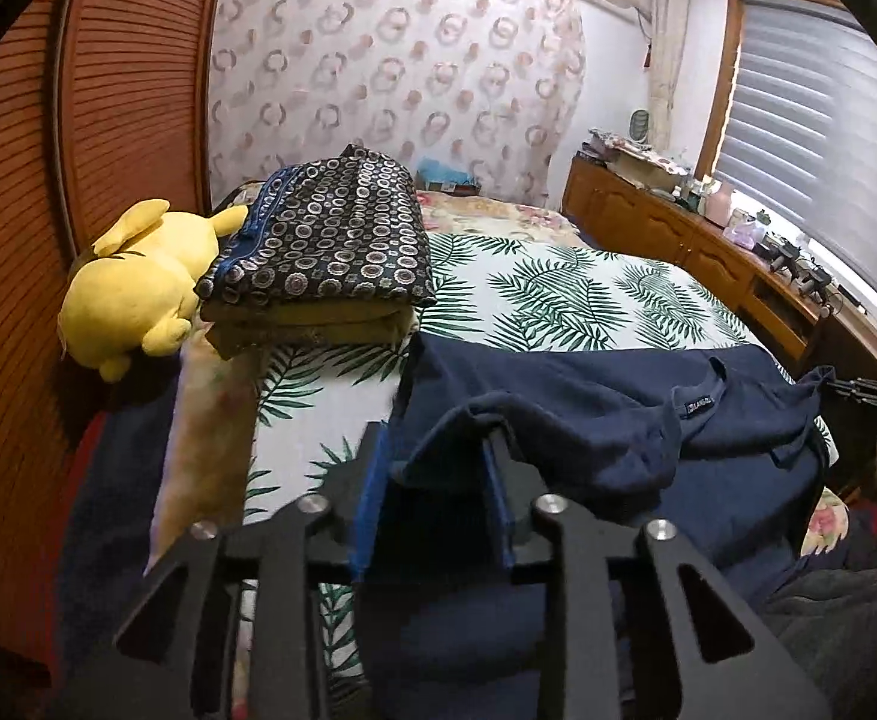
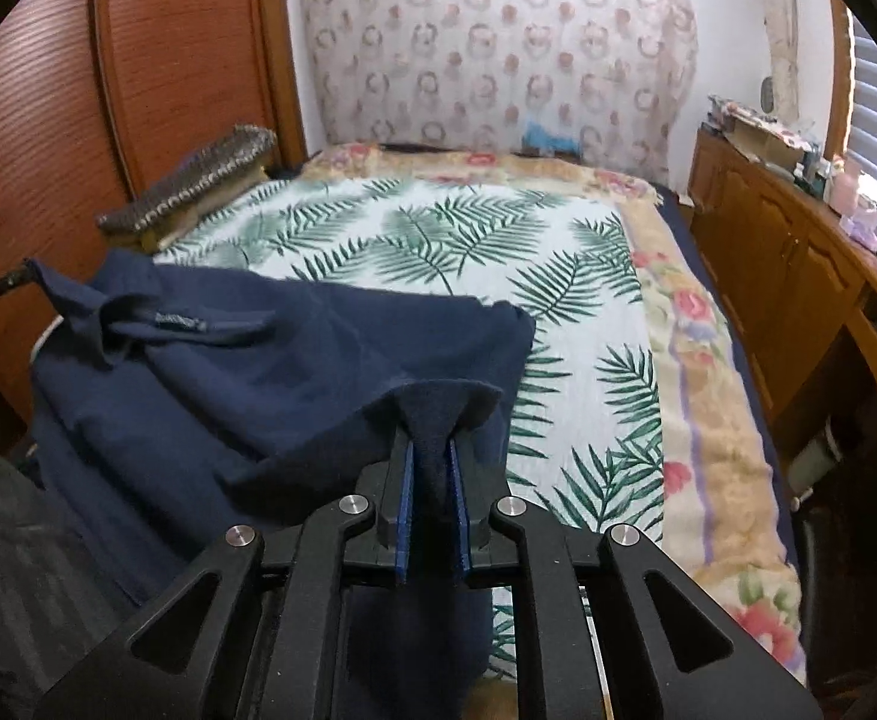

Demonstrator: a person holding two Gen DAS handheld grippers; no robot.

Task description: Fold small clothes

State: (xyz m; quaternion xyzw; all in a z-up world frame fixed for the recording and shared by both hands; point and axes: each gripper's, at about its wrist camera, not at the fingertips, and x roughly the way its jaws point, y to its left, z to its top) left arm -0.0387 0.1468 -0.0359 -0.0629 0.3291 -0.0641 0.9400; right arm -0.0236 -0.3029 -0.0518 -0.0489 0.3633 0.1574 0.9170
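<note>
The navy blue cotton T-shirt (image 2: pixel 246 360) lies rumpled on the near part of a bed covered by a white sheet with green palm-leaf print (image 2: pixel 426 240), its collar and woven neck label (image 1: pixel 697 405) turned up toward the left side of the bed. The black left gripper (image 1: pixel 432 450) has its 2 blue-padded fingers spread fairly wide, and a fold of the shirt's edge is draped over the right finger (image 1: pixel 501 480); whether the cloth is actually pinched cannot be told. The black right gripper (image 2: pixel 432 450) has its fingers drawn close together, clamping a raised peak of the navy fabric between the blue pads (image 2: pixel 404 504). Beyond the shirt, at the left edge of the bed, sits a stack of folded clothes topped by a dark garment with circle patterns (image 1: pixel 324 246), and touching it is a yellow plush toy (image 1: pixel 138 288). A wooden cabinet (image 2: pixel 798 276) runs along the right wall.
</note>
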